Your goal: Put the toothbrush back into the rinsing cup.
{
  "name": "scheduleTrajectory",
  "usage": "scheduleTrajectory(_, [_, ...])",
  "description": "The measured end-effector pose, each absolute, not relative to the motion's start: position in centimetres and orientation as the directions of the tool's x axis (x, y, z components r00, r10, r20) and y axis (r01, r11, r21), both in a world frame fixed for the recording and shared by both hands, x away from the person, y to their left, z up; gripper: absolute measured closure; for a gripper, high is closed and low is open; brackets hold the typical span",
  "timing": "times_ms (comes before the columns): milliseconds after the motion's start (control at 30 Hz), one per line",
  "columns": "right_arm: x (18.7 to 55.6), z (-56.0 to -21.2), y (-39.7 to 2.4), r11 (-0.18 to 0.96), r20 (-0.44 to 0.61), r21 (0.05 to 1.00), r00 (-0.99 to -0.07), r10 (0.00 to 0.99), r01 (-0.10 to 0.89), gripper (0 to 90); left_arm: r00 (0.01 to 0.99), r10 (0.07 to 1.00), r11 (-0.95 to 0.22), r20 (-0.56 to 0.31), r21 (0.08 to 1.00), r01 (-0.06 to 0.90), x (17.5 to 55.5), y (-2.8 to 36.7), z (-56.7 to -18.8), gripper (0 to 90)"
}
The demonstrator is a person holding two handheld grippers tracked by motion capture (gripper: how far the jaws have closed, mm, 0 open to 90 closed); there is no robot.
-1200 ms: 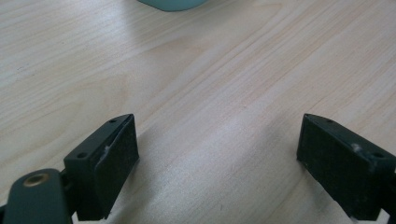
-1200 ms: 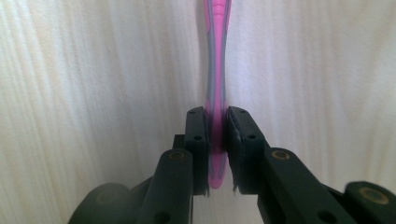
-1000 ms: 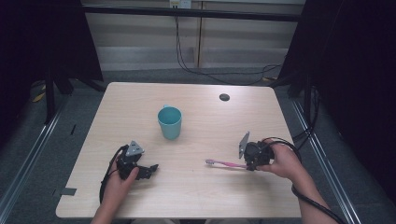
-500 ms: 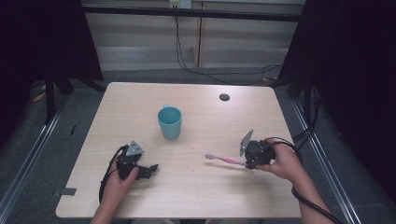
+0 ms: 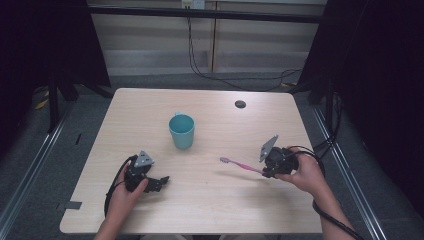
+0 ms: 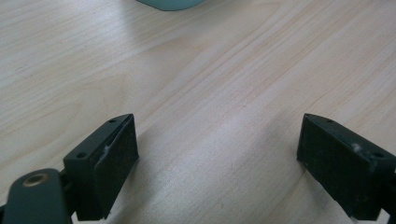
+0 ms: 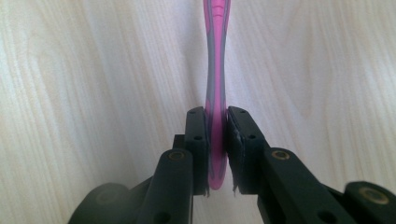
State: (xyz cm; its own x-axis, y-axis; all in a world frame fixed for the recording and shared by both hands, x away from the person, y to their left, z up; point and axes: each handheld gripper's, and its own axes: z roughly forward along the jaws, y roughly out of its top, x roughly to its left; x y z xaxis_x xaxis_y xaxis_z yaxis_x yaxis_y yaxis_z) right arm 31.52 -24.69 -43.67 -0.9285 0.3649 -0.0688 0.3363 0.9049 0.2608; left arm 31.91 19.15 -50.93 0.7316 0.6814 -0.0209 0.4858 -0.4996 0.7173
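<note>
A pink and grey toothbrush (image 5: pixel 242 165) is held just above the table at the right, its head pointing left toward the teal cup (image 5: pixel 181 131). My right gripper (image 5: pixel 265 171) is shut on its handle (image 7: pixel 215 140), with both pads pressed against it. The cup stands upright in the middle of the table, and its base (image 6: pixel 170 3) shows at the top edge of the left gripper view. My left gripper (image 5: pixel 161 182) rests on the table at the front left, open, with nothing between its black jaws (image 6: pixel 217 163).
The light wooden table (image 5: pixel 210 200) has a small dark round hole (image 5: pixel 240 104) near its back right. Cables trail from both grippers off the front edge. Dark curtains and a metal frame surround the table.
The right gripper has lifted the toothbrush slightly off the table and tilted it; its head now sits a little farther back. The left gripper has stayed put.
</note>
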Motion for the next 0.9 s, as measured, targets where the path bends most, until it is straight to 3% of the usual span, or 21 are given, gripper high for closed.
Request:
scheduleTrajectory(300, [31.51,-43.44,-24.79,0.890,-0.077,0.296,-0.920,0.384,0.347,79.1,0.744,0.668,-0.513,-0.017,0.714,0.477,31.96,19.21,-50.94,10.9])
scheduleTrajectory(467, [31.53,-43.34,-24.58,0.872,-0.064,0.314,-0.908,0.413,0.375,79.1,0.765,0.643,-0.532,-0.024,0.705,0.470,31.97,19.06,-51.01,3.6])
scheduleTrajectory(900, [31.67,-42.66,-24.01,0.858,-0.065,0.351,-0.904,0.423,0.376,79.2,0.757,0.648,-0.505,-0.083,0.696,0.510,32.33,19.00,-50.14,6.1])
